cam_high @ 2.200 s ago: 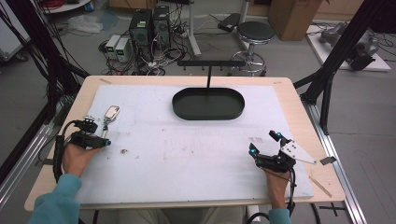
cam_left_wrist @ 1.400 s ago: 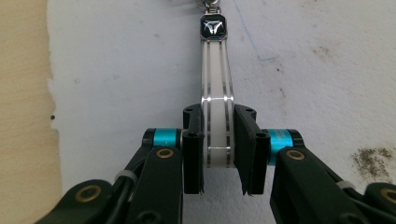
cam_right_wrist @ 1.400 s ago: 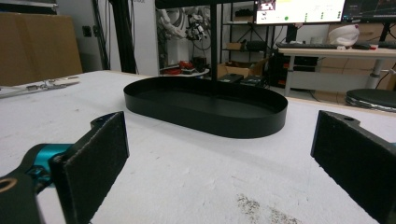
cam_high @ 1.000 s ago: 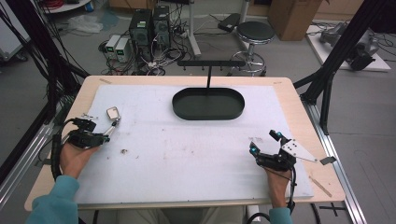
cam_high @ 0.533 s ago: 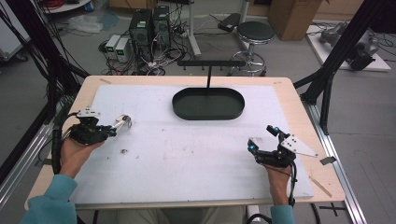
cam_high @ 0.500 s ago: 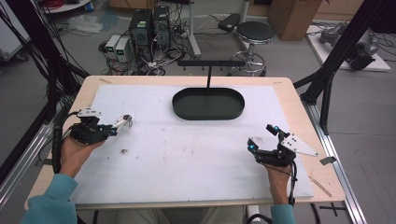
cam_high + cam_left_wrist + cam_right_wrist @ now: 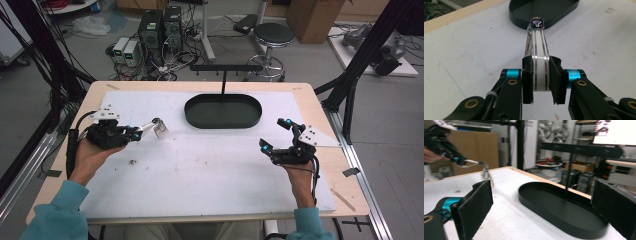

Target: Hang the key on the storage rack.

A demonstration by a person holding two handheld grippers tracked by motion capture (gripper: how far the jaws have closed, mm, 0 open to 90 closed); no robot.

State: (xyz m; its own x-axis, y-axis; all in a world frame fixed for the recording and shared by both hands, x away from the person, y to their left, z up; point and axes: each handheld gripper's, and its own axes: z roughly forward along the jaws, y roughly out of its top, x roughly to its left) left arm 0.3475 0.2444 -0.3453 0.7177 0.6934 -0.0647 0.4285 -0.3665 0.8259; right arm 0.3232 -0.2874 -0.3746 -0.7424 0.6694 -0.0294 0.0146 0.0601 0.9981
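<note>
No legible writing is seen; a small emblem on the watch (image 7: 537, 24) face cannot be read. The oval black tray (image 7: 223, 111) with its T-shaped stand is seen empty. The watch's white strap is clamped between the left gripper's (image 7: 540, 82) jaws, above the worktop (image 7: 210, 170). The right gripper's (image 7: 280, 135) jaws are spread wide, holding nothing.

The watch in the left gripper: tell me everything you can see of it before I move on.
The watch has a small dark rectangular face in a silvery case and a white strap edged with two thin metallic lines. The left gripper is shut on the strap partway along, so the face juts out ahead, toward the black oval tray. In the high view the watch looks lifted off the white mat, face end drooping slightly. Nothing else touches it.
</note>
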